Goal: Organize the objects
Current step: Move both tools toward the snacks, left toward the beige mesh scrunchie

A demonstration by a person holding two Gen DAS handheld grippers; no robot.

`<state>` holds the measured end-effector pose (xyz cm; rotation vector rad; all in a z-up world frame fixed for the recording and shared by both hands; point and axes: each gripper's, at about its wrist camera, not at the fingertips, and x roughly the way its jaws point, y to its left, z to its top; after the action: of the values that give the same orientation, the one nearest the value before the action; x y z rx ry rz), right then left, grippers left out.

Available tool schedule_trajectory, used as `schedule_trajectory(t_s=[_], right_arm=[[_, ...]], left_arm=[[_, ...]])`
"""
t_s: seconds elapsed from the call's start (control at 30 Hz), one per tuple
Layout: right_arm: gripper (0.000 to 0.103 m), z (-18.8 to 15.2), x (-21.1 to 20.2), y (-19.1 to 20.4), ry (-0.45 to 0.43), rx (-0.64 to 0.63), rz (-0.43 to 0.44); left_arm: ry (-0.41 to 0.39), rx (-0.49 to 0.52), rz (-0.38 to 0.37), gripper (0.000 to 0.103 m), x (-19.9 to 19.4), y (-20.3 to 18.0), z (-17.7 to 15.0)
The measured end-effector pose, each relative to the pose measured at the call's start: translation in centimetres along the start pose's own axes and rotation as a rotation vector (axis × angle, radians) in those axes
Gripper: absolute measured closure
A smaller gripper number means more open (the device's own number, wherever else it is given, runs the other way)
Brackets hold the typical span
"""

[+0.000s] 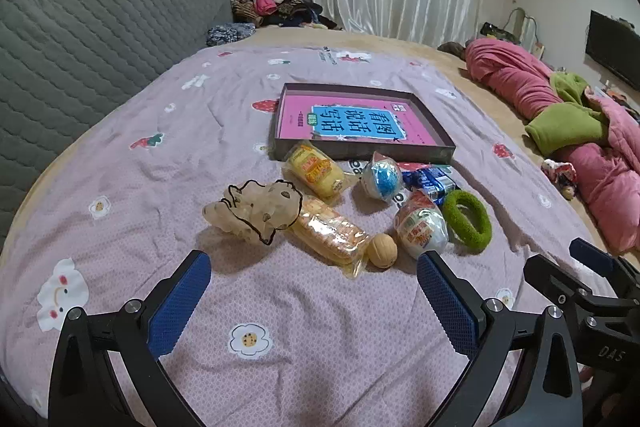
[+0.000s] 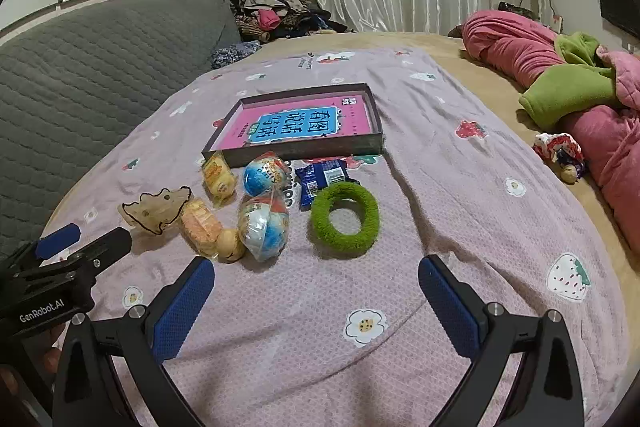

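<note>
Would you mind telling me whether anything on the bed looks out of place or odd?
Nothing looks spilled or damaged. The snack packets, wrapped balls, walnut, green ring and frilly hair tie lie loose on the bedspread in front of the box, which holds only a pink book. Both grippers are open.

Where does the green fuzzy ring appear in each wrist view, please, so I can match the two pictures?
Left wrist: the green fuzzy ring lies right of centre, at the right end of the pile of items.
Right wrist: it sits near centre, straight ahead of the open jaws.
Shared landmark: the shallow box holding a pink book, just beyond the pile.
</note>
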<state>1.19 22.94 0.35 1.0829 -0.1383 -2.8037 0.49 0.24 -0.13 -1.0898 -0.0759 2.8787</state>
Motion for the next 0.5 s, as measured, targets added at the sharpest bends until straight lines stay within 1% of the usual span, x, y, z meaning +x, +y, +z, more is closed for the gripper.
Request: schedule_trajectory(t_s=[0.3, 0.5], right_arm=[[0.0, -0.31, 0.28, 0.27, 0.016, -0.007, 0.004], [0.0, 0.07, -0.11, 0.38, 0.004, -0.007, 0.004]], left_arm=[[0.005, -0.004, 0.005, 0.001, -0.27, 0.14, -0.27], [0.006, -0.006, -0.004, 0.001, -0.13, 0.37, -0.09]])
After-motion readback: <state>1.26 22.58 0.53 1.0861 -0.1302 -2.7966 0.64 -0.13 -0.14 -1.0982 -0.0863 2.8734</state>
